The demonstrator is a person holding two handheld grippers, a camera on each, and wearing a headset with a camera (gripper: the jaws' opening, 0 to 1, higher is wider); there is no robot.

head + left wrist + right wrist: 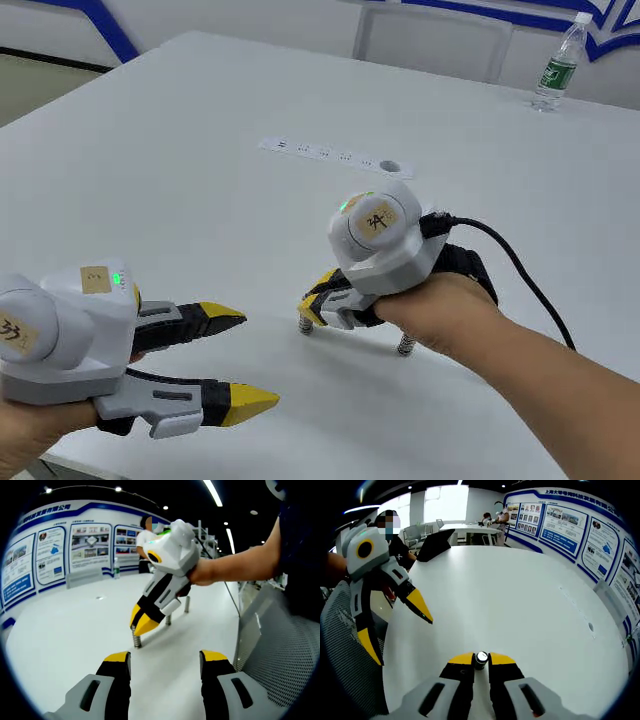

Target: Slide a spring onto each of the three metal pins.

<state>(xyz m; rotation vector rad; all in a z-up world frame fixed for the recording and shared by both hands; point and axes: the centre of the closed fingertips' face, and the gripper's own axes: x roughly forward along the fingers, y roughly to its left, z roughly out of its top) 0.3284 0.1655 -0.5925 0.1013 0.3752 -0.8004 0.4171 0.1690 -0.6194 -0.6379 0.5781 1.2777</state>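
In the head view the right gripper [312,308] tipped down at the white table [200,150]. Its jaws were drawn together over the first pin [305,320], which stood right under its tips and already wore a spring [306,329]. The far pin [405,345], also coiled, stood behind the right gripper, beside the holding hand [440,310]. The left gripper [240,358] hung well apart from the right gripper, jaws spread and empty.

In the left gripper view the left gripper [166,657] had nothing between its parted jaws. Ahead, the right gripper [145,624] met the first pin [136,641]. The middle pin [168,620] stood under its body and the far pin [187,604] beyond. 2 looked coiled; the far one was too small to tell here.

In the right gripper view the right gripper [481,661] was clamped on the first pin [481,657]. I judged all 3 springs were on or nearly so, with only seating and release left.
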